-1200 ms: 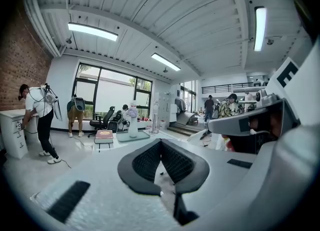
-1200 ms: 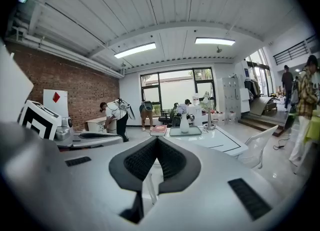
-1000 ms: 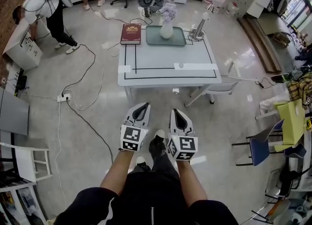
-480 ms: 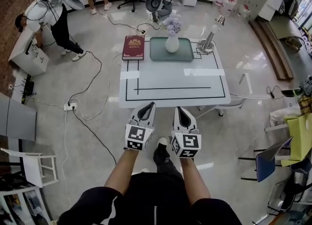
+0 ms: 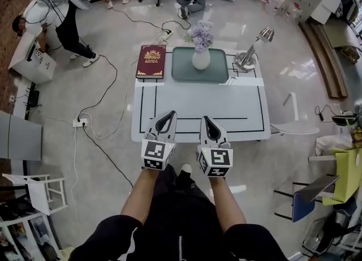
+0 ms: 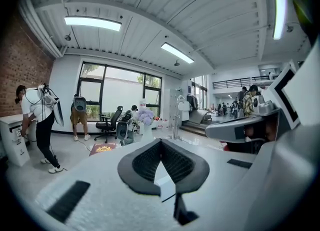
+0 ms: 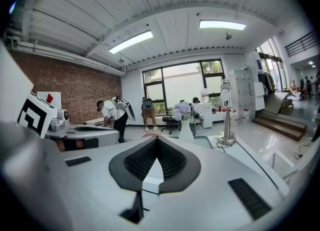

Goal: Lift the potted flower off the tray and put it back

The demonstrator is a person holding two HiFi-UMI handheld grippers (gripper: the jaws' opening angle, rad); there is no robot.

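The potted flower (image 5: 201,49), purple blooms in a white vase, stands on the grey-green tray (image 5: 182,72) at the far side of the white table (image 5: 237,113). My left gripper (image 5: 168,116) and right gripper (image 5: 205,120) are side by side over the table's near edge, well short of the tray. Both point at it, and both are shut with nothing between the jaws. The flower shows far ahead in the left gripper view (image 6: 145,119), beyond the closed left gripper (image 6: 161,141). In the right gripper view the flower (image 7: 184,117) stands past the closed right gripper (image 7: 157,140).
A dark red book (image 5: 151,61) lies left of the tray and a silver lamp (image 5: 249,56) stands right of it. Cables (image 5: 96,113) run over the floor at left. A person (image 5: 56,14) bends over a desk at the far left. A white chair (image 5: 289,125) stands by the table's right side.
The table has come closer in the head view. Both grippers, still shut and side by side, went from over the floor to over the table's near edge.
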